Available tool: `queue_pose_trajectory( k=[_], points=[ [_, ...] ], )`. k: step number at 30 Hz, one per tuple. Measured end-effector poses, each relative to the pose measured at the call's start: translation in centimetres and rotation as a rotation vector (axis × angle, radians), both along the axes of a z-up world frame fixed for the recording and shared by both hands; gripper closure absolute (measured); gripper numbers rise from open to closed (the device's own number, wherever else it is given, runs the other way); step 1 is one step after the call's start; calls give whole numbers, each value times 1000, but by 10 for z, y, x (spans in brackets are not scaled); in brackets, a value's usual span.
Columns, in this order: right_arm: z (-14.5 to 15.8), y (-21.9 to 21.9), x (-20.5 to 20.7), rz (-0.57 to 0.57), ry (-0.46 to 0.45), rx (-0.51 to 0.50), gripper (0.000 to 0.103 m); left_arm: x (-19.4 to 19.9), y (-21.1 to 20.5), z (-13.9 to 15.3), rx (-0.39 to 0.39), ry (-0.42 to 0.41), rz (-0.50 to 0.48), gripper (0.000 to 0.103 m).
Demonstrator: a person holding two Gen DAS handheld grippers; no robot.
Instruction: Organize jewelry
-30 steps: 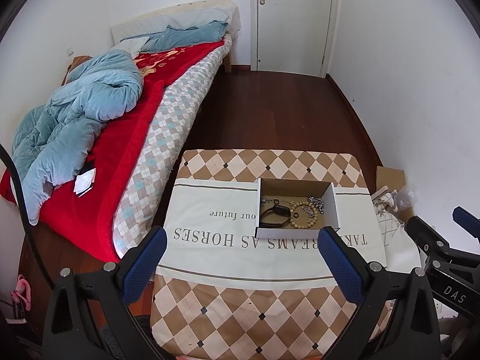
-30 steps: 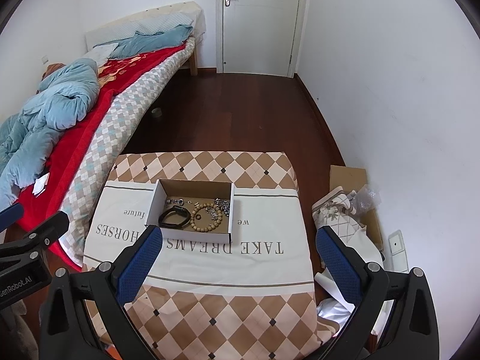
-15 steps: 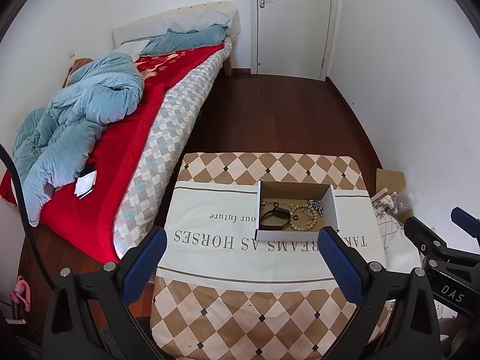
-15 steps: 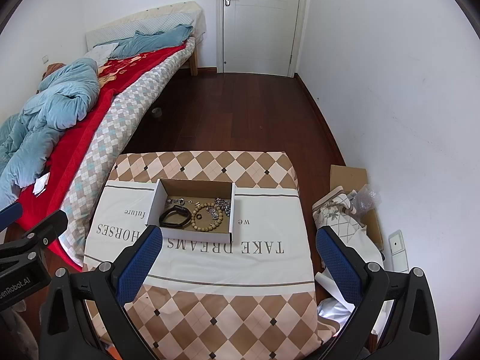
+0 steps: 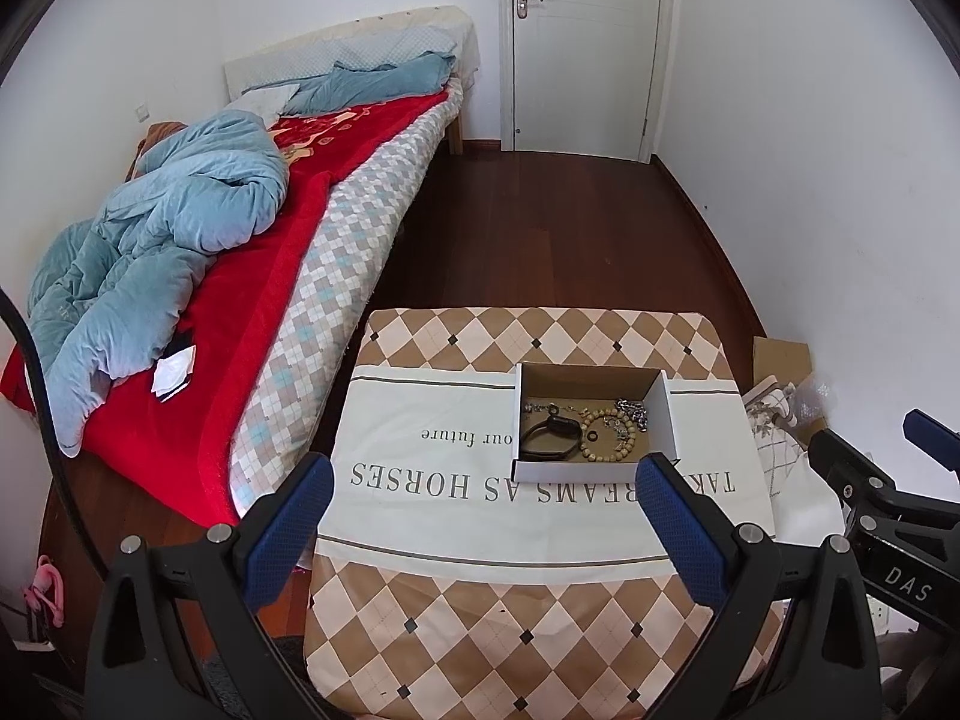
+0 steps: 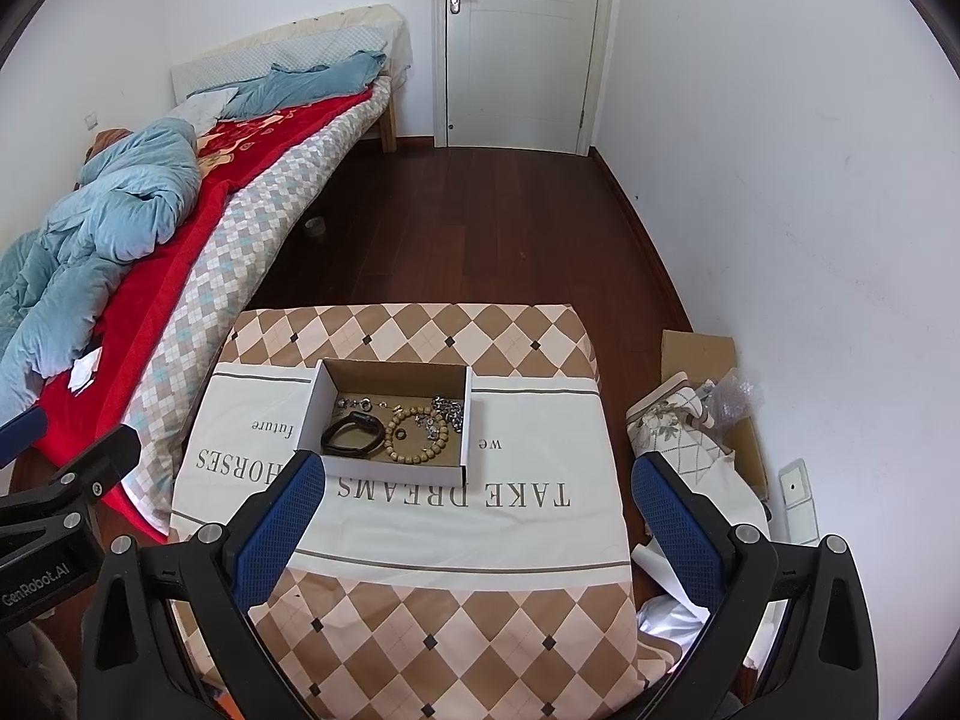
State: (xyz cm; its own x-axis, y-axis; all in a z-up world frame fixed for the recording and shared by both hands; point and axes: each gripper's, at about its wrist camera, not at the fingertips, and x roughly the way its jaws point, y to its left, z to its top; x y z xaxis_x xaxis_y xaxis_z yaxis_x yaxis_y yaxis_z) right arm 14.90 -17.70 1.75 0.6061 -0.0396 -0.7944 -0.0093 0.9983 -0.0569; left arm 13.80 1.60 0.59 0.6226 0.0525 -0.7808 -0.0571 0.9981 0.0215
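On cloth [image 6: 528,516] reading "TAKE DREAMS", jewelry box [image 6: 390,468], both hand-held grippers [image 5: 480,492] [image 6: 480,492] spread wide.

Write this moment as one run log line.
left gripper: open, empty | right gripper: open, empty | box: on table, holds bracelet, band, chain

Brown-checked tablecloth [image 5: 540,630] — red blanket [image 5: 252,312]

Left tool [image 5: 480,486] and right tool [image 6: 480,480] side by side, both spread wide, empty.
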Motion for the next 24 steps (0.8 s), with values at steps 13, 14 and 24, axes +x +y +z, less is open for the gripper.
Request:
queue_pose_trajectory(
  k=[13, 14, 24],
  points=[
    [0, 0, 0, -1, 1, 1, 0, -1, 1, 1, 0, 0, -2, 0],
    [1, 1, 0, 0, 0, -1, 0, -1, 1, 1, 0, 0, -4, 0],
    [2, 0, 0, 0, -1, 2, 0, -4, 0, 2, 1, -3, -11, 0]
  ],
)
